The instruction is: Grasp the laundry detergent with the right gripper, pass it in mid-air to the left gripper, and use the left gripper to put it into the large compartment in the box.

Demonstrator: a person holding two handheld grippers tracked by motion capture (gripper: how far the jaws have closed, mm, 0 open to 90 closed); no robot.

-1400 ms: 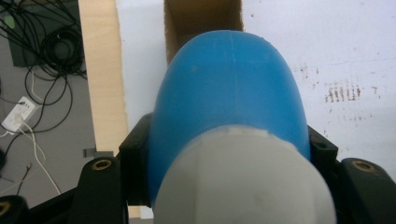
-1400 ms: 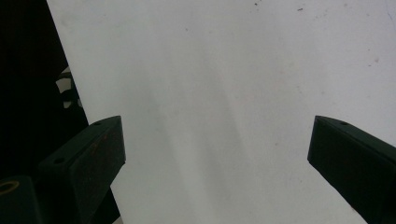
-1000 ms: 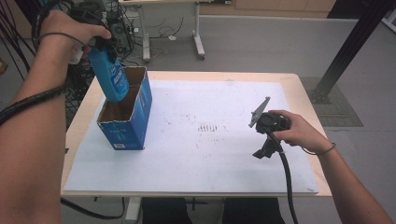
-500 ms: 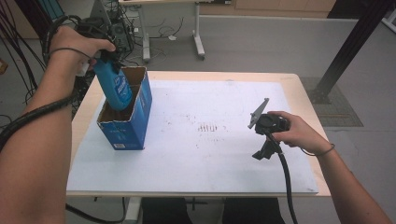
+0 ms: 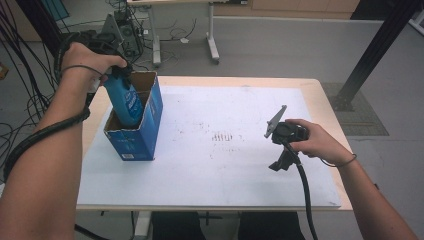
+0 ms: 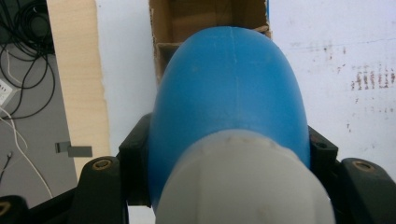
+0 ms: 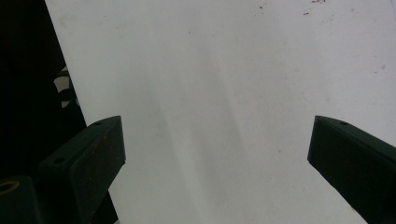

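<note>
We hold our left gripper [image 5: 117,70] clamped, pointing down; our right gripper [image 7: 215,154] rests with jaws wide apart.

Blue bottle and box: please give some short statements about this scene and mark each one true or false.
1. The left hand-held gripper is shut on the blue bottle. True.
2. The bottle lies flat on the table. False: its lower end is inside the open box.
3. The right hand-held gripper holds a cap. False: its jaws stand open with nothing between them.
4. The box stands on the left part of the table in the high view. True.
5. The box is red. False: it is blue outside, brown cardboard inside.
</note>
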